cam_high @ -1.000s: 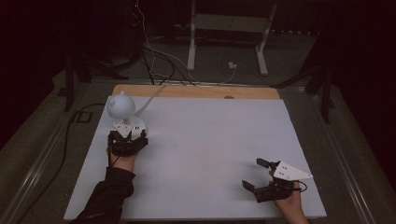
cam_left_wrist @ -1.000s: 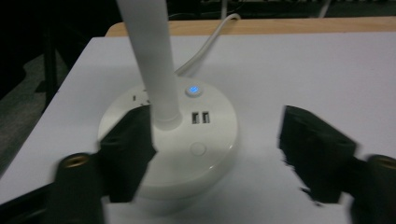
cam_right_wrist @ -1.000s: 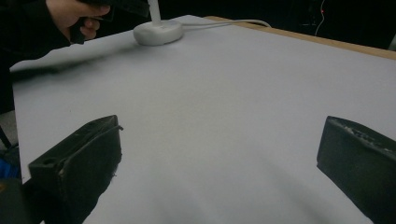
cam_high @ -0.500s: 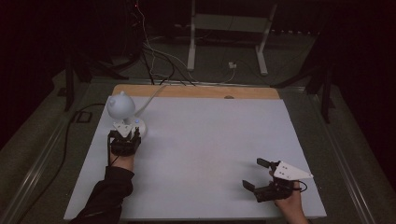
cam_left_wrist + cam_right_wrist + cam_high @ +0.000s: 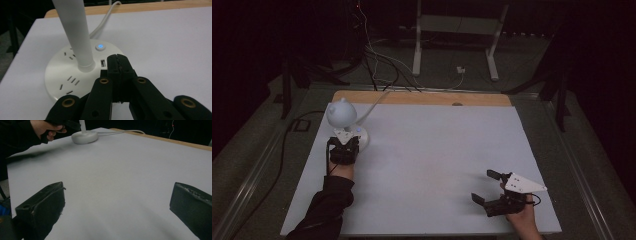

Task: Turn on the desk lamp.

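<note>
Your left gripper (image 5: 117, 58) has its jaws pressed together with nothing between them, the joined tip sitting over the near edge of the desk lamp's round white base (image 5: 63, 75), in the lower middle of the left gripper view. Just above and left of that tip is the small round power button (image 5: 100, 46), showing a blue dot at its centre. The step in hand looks like a press on that button, so use the closed tip as a single blunt finger.

To do it well, you need to carry the tip a little further up the frame and slightly left, past the USB port (image 5: 102, 63), then come straight down on the button's centre. Keep clear of the lamp's white stem (image 5: 75, 32), which rises just left of your path; a nudge there could skid the light base across the white table (image 5: 437, 160). Press gently and lift off cleanly. Whether the tip is already resting on the base or just above it is hard to tell from here.

In the high view the lamp stands at the upper left of the table, its rounded head (image 5: 341, 113) above the base and its cord (image 5: 374, 102) running off the far edge. Your right gripper (image 5: 490, 189) waits at the lower right, jaws spread wide and empty; leave it parked.
</note>
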{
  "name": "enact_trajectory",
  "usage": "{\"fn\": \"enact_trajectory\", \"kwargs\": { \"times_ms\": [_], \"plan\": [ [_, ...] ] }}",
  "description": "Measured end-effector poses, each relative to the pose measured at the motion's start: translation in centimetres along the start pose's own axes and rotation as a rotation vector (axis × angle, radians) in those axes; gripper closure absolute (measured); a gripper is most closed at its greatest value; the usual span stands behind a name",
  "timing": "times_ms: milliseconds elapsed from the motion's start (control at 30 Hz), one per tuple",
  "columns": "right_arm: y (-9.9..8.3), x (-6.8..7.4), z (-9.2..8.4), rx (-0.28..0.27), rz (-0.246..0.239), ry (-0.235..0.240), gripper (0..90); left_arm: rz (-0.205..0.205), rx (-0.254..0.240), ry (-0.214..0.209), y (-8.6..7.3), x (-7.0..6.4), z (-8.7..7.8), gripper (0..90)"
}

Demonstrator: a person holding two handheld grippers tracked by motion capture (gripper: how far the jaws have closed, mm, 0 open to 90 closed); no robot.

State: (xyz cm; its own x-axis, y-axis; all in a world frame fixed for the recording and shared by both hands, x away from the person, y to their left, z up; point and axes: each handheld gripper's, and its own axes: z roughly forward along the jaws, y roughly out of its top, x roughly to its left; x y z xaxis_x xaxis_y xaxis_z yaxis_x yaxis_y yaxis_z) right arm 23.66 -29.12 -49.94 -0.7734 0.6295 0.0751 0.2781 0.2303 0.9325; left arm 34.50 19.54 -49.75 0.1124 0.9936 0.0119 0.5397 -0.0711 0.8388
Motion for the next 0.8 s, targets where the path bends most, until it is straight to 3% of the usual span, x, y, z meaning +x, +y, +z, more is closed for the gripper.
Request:
{"fn": "enact_trajectory", "kwargs": {
  "times_ms": [800],
  "plan": [
    [0.0, 0.0, 0.0, 0.001, 0.0, -0.001, 0.0, 0.011, 0.052, 0.025, -0.6, 0.6, 1.7, 90.0]
  ]
}}
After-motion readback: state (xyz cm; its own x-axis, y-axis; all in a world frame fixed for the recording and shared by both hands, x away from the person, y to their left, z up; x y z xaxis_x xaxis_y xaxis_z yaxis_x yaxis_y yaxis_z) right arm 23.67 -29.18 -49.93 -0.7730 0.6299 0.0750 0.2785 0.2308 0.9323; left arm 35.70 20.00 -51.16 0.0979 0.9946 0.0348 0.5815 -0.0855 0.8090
